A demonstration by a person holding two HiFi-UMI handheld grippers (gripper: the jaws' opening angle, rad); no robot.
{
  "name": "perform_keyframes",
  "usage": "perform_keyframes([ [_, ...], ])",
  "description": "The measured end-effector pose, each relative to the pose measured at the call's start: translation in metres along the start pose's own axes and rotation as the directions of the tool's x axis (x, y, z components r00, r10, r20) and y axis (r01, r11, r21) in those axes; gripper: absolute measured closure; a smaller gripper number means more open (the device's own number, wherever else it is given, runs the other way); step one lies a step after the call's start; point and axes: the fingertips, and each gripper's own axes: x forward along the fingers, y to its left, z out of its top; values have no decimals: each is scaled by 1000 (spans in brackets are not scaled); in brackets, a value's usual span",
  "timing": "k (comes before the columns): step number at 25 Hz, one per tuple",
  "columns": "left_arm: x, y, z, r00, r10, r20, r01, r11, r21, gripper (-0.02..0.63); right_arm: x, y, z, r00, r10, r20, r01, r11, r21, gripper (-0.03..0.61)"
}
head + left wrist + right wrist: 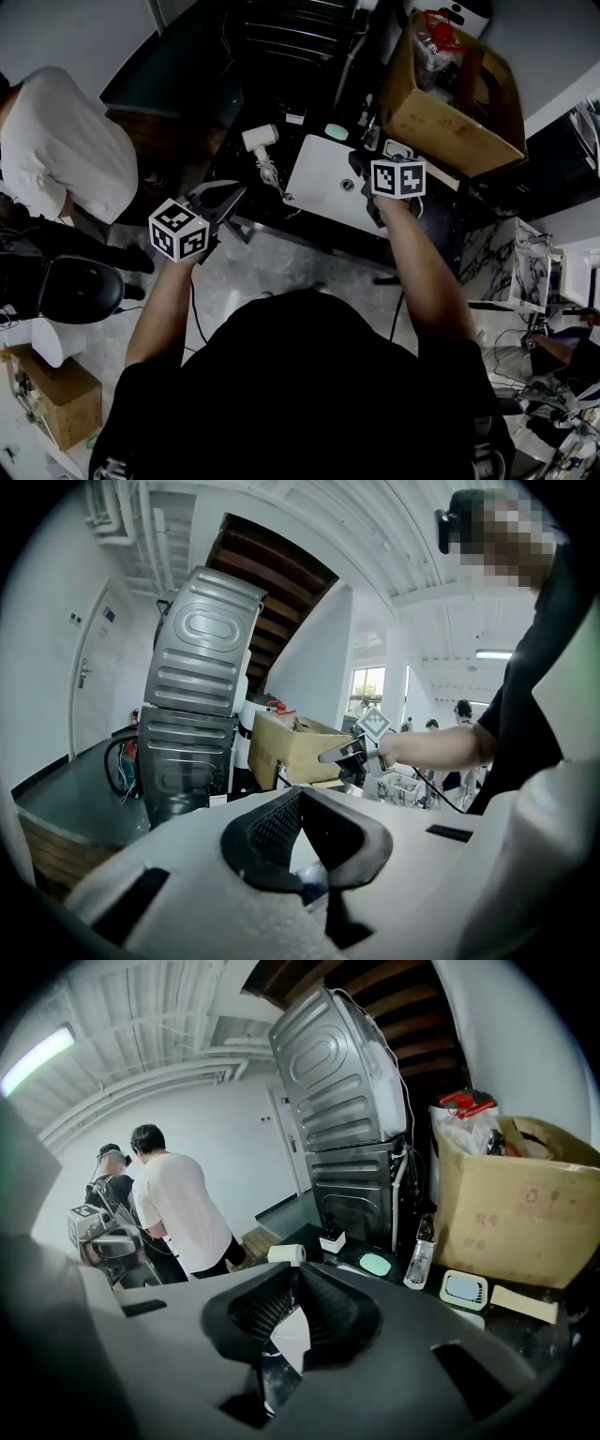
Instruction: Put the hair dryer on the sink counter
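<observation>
The white hair dryer lies on the dark sink counter, left of the white basin, with its cord trailing toward me. In the right gripper view its barrel shows beyond the jaws. My right gripper hovers over the basin, right of the dryer and apart from it. Its jaws meet at the tips with nothing between them. My left gripper hangs in front of the counter edge, below the dryer. Its jaws are shut and empty.
A cardboard box full of items sits at the counter's back right. Stacked metal machines stand behind. A green soap dish, a small bottle and a white tray are near the basin. A person in a white shirt stands left.
</observation>
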Motion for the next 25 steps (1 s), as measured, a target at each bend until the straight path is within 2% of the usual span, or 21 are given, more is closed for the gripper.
perform_keyframes([
  [15,32,-24,17,997,-83,-4,83,996,43,600,-96,-21,-8,984,-93,155,92,996,16,567],
  [25,40,-34,19,996,-94,1,94,994,57,600,-137,-35,-14,968,-142,207,145,989,4,569],
])
